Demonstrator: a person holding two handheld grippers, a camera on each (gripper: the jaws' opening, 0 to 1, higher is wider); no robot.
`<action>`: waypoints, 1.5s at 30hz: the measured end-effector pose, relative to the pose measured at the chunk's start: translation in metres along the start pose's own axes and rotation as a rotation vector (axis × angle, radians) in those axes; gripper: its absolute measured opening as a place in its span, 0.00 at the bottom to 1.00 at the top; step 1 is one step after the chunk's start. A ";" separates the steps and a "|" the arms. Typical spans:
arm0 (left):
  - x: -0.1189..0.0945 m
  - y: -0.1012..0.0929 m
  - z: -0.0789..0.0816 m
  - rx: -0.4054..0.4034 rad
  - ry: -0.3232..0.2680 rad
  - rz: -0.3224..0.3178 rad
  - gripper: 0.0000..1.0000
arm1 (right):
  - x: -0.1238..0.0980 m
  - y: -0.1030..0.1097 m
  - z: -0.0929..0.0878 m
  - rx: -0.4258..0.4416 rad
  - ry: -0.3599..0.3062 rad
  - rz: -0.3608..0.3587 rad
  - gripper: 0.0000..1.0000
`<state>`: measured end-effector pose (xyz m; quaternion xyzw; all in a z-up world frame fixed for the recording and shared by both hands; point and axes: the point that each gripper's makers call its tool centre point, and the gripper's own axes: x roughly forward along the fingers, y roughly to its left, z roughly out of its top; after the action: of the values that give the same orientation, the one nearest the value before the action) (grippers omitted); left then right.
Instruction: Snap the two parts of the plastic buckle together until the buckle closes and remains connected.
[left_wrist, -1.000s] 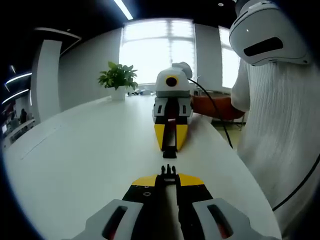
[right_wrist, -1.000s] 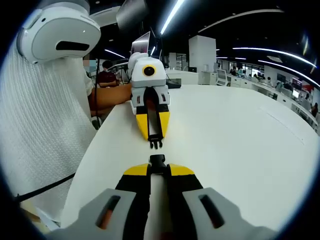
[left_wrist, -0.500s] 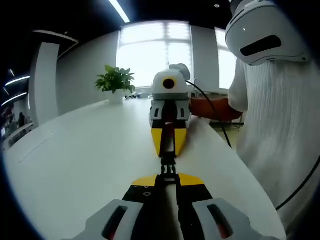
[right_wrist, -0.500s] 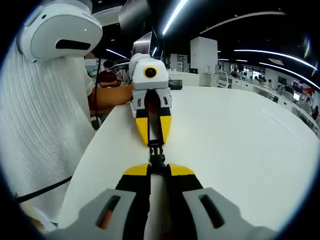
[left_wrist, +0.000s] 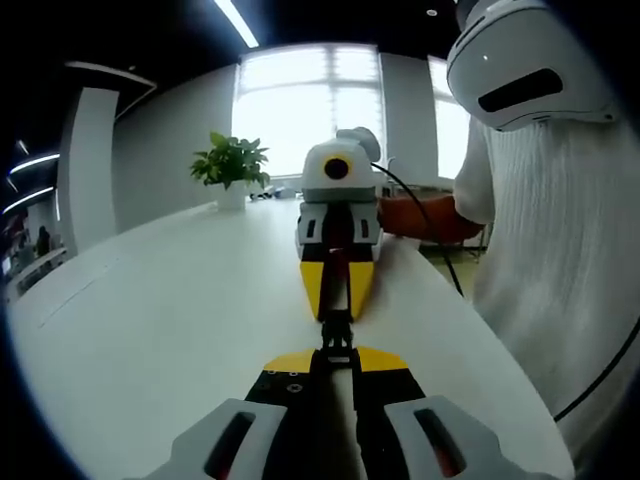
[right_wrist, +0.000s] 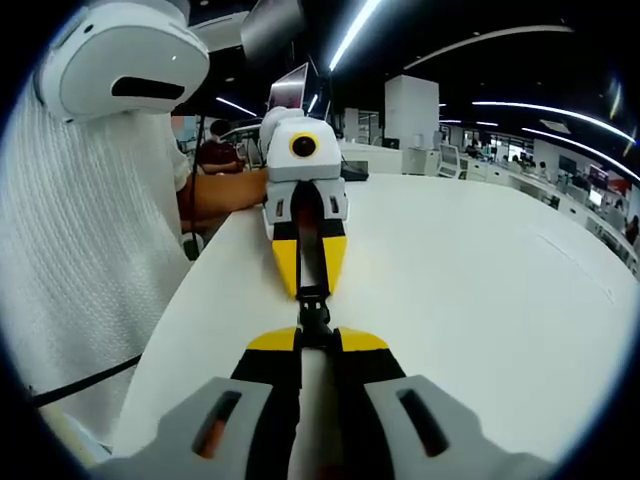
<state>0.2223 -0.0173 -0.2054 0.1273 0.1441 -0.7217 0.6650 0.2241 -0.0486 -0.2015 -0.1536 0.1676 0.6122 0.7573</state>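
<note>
Above the white table (left_wrist: 150, 320) your two grippers meet nose to nose — the left gripper (left_wrist: 336, 352) has its jaws clamped on one half of the black buckle (left_wrist: 336, 335), and the right gripper (right_wrist: 315, 332) pinches the other half. Between the yellow tips the two parts touch, in line with each other; whether they are fully latched you cannot tell. Your white knitted sleeve (left_wrist: 560, 270) hangs beside the table — a potted plant (left_wrist: 230, 165) stands far back.

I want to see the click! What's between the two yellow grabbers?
Just the black buckle, its two parts meeting tip to tip, in the left gripper view.
</note>
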 end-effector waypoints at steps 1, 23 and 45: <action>0.000 0.000 0.000 -0.001 0.000 0.001 0.11 | 0.000 0.000 0.000 0.000 -0.001 0.000 0.12; 0.002 0.000 0.001 -0.009 0.012 0.000 0.09 | 0.005 0.003 0.001 0.004 0.001 0.013 0.10; 0.013 0.000 -0.002 -0.008 0.014 0.003 0.10 | 0.007 0.012 0.008 -0.026 -0.012 0.015 0.11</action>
<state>0.2209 -0.0285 -0.2126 0.1300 0.1517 -0.7191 0.6655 0.2141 -0.0364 -0.1973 -0.1586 0.1562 0.6211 0.7515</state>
